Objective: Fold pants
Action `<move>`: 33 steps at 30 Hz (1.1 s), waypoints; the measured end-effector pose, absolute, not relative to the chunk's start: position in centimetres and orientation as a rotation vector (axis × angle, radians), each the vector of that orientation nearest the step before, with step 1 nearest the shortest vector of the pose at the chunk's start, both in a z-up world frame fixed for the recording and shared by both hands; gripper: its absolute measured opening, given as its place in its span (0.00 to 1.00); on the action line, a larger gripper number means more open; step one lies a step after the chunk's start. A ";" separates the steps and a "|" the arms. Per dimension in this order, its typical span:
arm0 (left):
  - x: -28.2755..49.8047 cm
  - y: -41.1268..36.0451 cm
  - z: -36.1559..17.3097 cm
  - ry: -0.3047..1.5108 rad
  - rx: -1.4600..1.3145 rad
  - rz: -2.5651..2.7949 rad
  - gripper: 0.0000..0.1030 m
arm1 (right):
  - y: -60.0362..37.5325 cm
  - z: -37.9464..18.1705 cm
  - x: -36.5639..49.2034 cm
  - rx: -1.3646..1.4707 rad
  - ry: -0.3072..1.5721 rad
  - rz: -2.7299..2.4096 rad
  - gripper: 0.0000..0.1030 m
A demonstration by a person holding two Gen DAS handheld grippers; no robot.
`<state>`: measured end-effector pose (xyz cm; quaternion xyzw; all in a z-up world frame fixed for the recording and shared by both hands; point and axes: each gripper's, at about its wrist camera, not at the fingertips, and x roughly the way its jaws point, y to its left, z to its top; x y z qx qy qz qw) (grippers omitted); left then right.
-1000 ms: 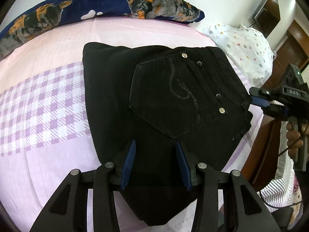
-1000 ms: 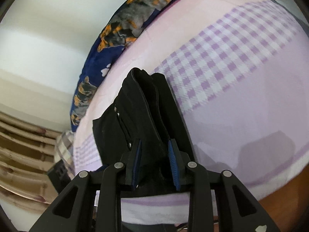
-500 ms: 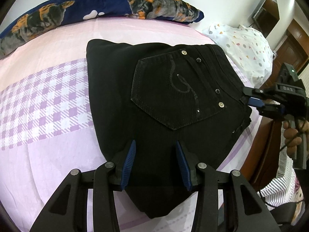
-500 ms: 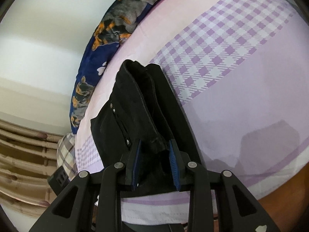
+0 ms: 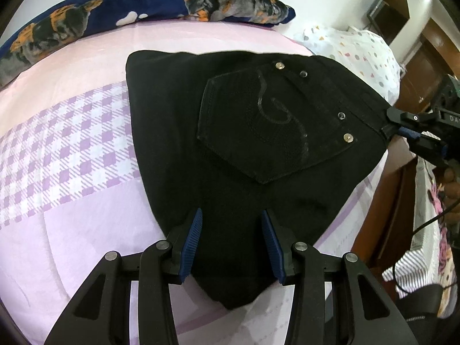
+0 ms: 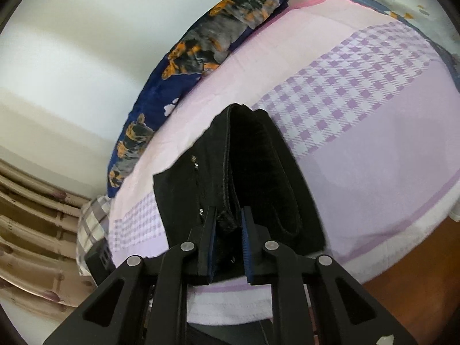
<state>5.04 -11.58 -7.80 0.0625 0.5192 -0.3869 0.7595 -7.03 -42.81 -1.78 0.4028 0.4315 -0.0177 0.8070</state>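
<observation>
The black pants (image 5: 230, 115) lie folded on the bed, back pocket (image 5: 273, 132) facing up. My left gripper (image 5: 231, 215) sits at the near edge of the stack, and the thick black fabric fills the gap between its blue pads. A point of cloth hangs below its fingers. My right gripper (image 6: 228, 212) is closing its jaws on the folded waistband edge of the pants (image 6: 258, 172), which is between its pads. In the left wrist view the right gripper (image 5: 394, 126) pulls that waistband corner out to a taut point at the right.
The bed sheet (image 5: 72, 143) is pink and lilac with a checked band. A navy dog-print pillow (image 5: 143, 5) lies along the far edge and a white dotted cover (image 5: 359, 51) at the far right. The bed's edge and brown wood (image 5: 388, 201) are at the right, beside a person's hand (image 5: 451, 178).
The right gripper's jaws have narrowed on the waistband and lifted it, so that corner of the pants is drawn up and out. The left gripper has stayed put.
</observation>
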 end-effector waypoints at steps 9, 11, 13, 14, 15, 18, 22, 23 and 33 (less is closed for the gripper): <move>3.9 -10.4 -7.7 1.131 0.163 -0.852 0.43 | -43.1 -6.6 -7.2 0.755 1.000 -0.143 0.13; 3.8 -10.3 -7.7 1.128 0.169 -0.845 0.43 | -43.3 -6.7 -7.1 0.774 1.006 -0.143 0.13; 3.4 -10.4 -7.7 1.122 0.180 -0.837 0.43 | -43.3 -6.5 -7.0 0.761 1.014 -0.151 0.19; 3.2 -10.4 -7.6 1.120 0.185 -0.832 0.43 | -43.2 -6.4 -6.9 0.756 1.015 -0.154 0.23; 3.1 -10.6 -7.6 1.119 0.187 -0.828 0.43 | -43.2 -6.3 -6.9 0.745 1.018 -0.164 0.28; 2.9 -10.8 -7.5 1.118 0.191 -0.819 0.43 | -43.2 -5.6 -6.7 0.744 1.009 -0.179 0.31; 3.2 -11.0 -7.6 1.118 0.193 -0.812 0.43 | -43.4 -3.6 -5.9 0.664 0.963 -0.224 0.31; 3.2 -11.0 -7.6 1.118 0.193 -0.810 0.43 | -43.4 -3.1 -5.6 0.647 0.951 -0.226 0.31; 3.1 -11.4 -7.6 1.118 0.202 -0.793 0.43 | -41.1 -0.2 1.4 0.550 0.891 -0.118 0.31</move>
